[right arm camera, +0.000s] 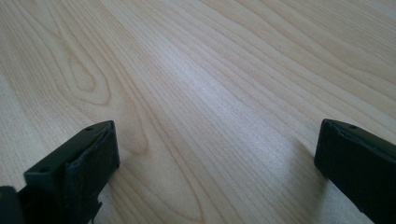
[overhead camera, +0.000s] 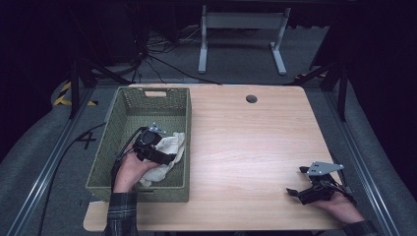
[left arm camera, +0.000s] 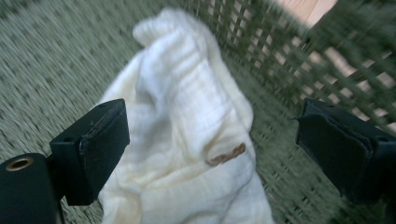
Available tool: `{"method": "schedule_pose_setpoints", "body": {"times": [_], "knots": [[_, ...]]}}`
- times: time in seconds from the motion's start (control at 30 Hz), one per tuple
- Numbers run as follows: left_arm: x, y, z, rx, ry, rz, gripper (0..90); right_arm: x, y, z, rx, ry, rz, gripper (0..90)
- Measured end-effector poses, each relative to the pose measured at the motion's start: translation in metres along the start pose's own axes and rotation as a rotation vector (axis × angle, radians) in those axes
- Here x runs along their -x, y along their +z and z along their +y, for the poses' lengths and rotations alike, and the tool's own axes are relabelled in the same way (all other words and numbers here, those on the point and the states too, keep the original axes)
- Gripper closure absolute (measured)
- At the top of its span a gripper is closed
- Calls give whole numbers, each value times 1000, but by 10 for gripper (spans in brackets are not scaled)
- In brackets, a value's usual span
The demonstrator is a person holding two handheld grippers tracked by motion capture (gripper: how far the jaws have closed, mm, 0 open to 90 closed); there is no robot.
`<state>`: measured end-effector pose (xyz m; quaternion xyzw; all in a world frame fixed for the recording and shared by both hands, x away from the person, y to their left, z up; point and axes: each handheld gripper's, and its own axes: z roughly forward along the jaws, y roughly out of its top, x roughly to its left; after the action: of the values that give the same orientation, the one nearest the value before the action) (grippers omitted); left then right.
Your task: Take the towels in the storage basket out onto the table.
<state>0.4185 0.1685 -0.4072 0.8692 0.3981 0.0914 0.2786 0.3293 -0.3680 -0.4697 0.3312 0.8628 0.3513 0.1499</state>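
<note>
A cream-white cloth (overhead camera: 169,150) lies crumpled in the near right part of a green woven basket (overhead camera: 125,110) on the table's left side. My left gripper (overhead camera: 164,158) is inside the basket, right over the cloth. In the left gripper view its jaws stand wide apart with the cloth (left arm camera: 187,130) lying between and below them; a small brown mark (left arm camera: 226,155) shows on the fabric. My right gripper (overhead camera: 295,182) rests low on the wooden table (overhead camera: 246,142) near its front right corner. It is open, with bare wood (right arm camera: 196,107) between its jaws.
The basket's latticed wall (left arm camera: 299,51) rises just beyond the cloth, on the right jaw's side. A round cable hole (overhead camera: 252,99) sits at the table's far edge. Behind the table are a white desk frame (overhead camera: 241,34) and floor cables.
</note>
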Motion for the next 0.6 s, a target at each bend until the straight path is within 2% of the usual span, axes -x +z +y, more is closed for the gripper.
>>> {"method": "schedule_pose_setpoints", "body": {"times": [0.37, 0.47, 0.53, 0.6], "knots": [[-2, 18, -6, -146, -12, 68, 96, 0, 0, 0, -1, 2, 0, 3], [0, 22, -7, -175, -6, 66, 96, -1, 0, 0, -1, 2, 0, 3], [0, 25, -7, -190, -16, 55, 96, -1, 0, 0, 0, 1, -1, 3], [0, 27, -8, -212, -17, 65, 95, -1, 0, 0, 0, 0, -1, 3]]}}
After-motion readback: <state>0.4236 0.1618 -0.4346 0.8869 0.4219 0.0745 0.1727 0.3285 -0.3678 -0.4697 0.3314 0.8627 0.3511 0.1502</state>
